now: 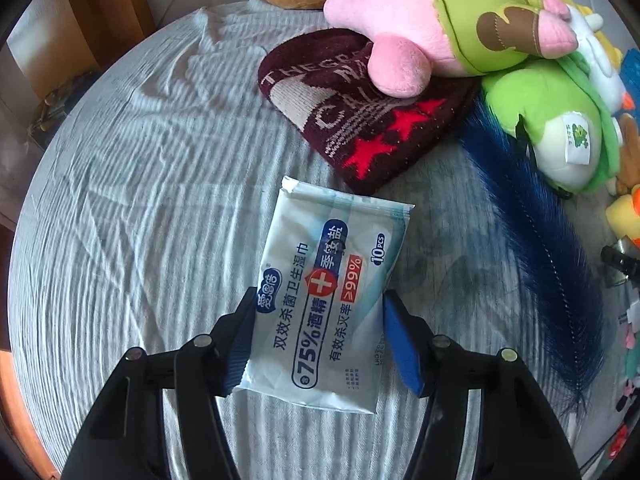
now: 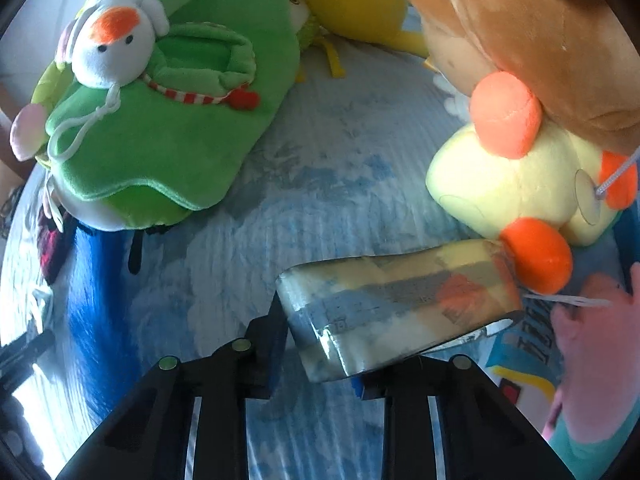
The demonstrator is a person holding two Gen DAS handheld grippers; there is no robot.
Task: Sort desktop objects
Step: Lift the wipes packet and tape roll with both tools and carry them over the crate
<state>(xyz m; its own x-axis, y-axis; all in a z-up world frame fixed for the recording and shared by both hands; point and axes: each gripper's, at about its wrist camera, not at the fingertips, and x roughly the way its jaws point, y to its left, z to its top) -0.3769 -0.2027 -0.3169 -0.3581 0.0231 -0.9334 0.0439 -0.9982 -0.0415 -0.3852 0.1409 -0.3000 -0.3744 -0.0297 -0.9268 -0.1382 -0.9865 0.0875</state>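
Observation:
In the left wrist view, a white and blue pack of wet wipes [image 1: 326,296] sits between the blue pads of my left gripper [image 1: 320,340], which is closed on its near end over the pale striped cloth [image 1: 140,200]. In the right wrist view, my right gripper [image 2: 320,344] is shut on a shiny reflective roll of tape [image 2: 396,308], held just above the blue cloth. A dark red knit hat [image 1: 360,112] with red stars lies beyond the wipes.
Plush toys crowd the back and right: a pink and green one [image 1: 440,20], a green one [image 1: 552,124], a green slipper-like plush with a white bird [image 2: 160,100], a yellow and orange one [image 2: 520,184]. A blue feather [image 1: 532,240] lies at right.

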